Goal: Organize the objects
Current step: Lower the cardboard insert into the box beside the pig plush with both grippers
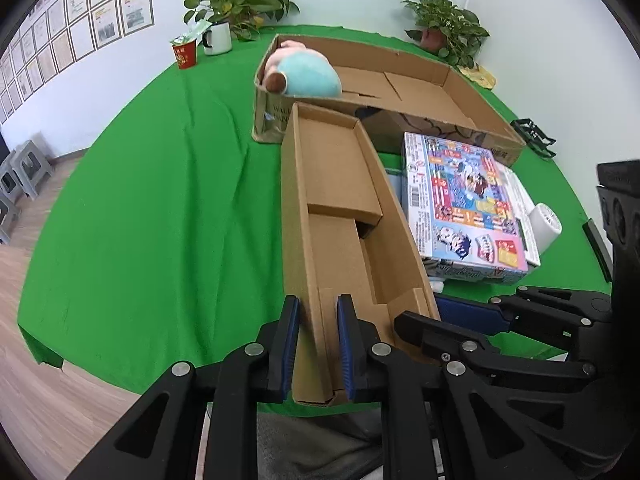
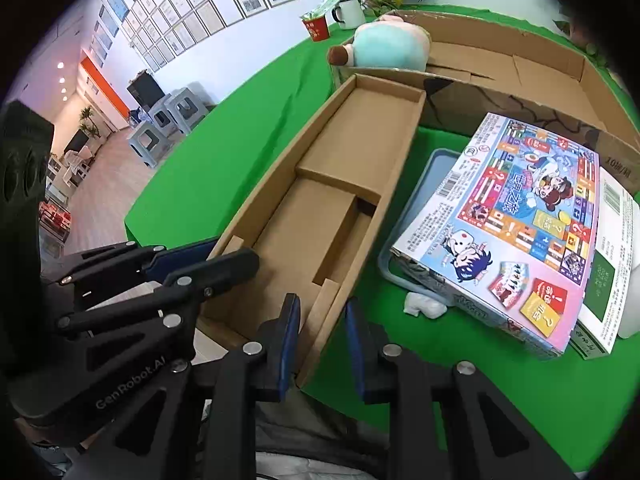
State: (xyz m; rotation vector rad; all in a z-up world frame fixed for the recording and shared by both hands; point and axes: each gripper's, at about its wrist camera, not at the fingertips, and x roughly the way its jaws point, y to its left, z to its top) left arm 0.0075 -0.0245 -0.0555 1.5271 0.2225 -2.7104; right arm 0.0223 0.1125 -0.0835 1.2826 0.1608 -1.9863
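Observation:
A long open cardboard tray [image 1: 340, 208] lies on the green table, its near end at the table's front edge. My left gripper [image 1: 318, 344] straddles the tray's near left wall, jaws slightly apart around it. My right gripper [image 2: 322, 344] straddles the near right wall [image 2: 320, 316] the same way. Each gripper shows in the other's view, the right one [image 1: 472, 320] and the left one [image 2: 200, 260]. A colourful board game box [image 2: 520, 232] lies tilted right of the tray. A teal plush toy [image 1: 308, 72] sits in a big carton [image 1: 440, 92] behind.
A white box [image 2: 608, 264] and a pale blue lid [image 2: 424, 184] lie under the game box. A white cylinder [image 1: 546, 226] is to its right. A red cup [image 1: 185, 52], a white mug [image 1: 218, 38] and two potted plants stand at the back. Grey stools [image 1: 24, 172] stand on the floor left.

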